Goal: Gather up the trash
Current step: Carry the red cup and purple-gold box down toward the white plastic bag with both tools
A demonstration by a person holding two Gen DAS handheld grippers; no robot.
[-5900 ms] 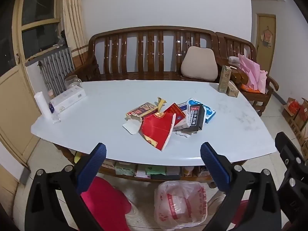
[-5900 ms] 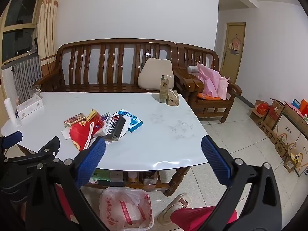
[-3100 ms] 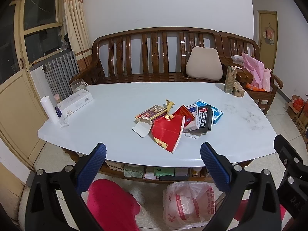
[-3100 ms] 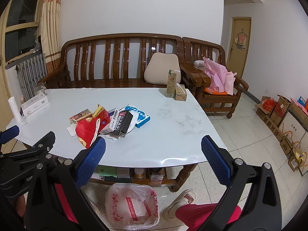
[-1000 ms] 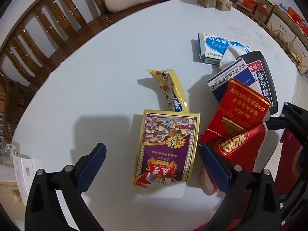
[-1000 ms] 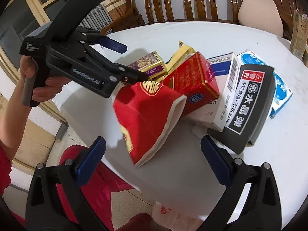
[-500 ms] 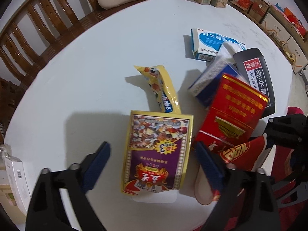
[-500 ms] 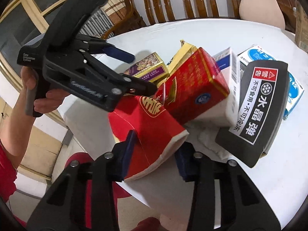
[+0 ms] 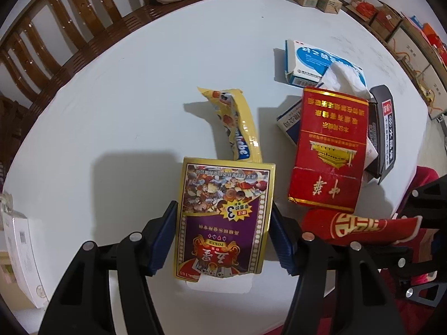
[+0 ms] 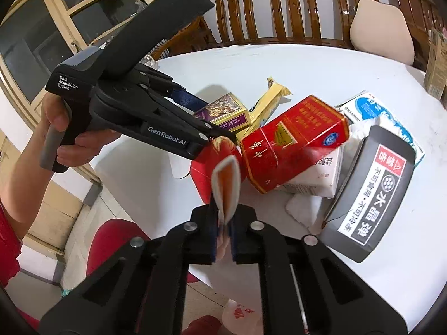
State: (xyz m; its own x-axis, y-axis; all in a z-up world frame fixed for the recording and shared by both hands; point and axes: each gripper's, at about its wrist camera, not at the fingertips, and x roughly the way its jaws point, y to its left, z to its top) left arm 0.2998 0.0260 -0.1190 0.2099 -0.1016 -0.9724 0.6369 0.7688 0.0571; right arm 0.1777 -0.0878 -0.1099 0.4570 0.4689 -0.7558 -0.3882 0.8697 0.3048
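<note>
- The left tool (image 9: 223,238) is clamped across the sides of the card box (image 9: 223,223), which lies flat on the table (image 9: 111,111) directly ahead of it. The glossy cardboard could slide out on lifting.
- A yellow wrapper (image 9: 237,125) touches the box's far end and may get dragged along.
- The right tool (image 10: 223,233) is pinched on the edge of a red paper cup (image 10: 220,173). So thin a grip could let it tear or slip.
- The red carton (image 10: 290,145), just beyond and right of that tool, leans on other boxes and might topple off if nudged.
</note>
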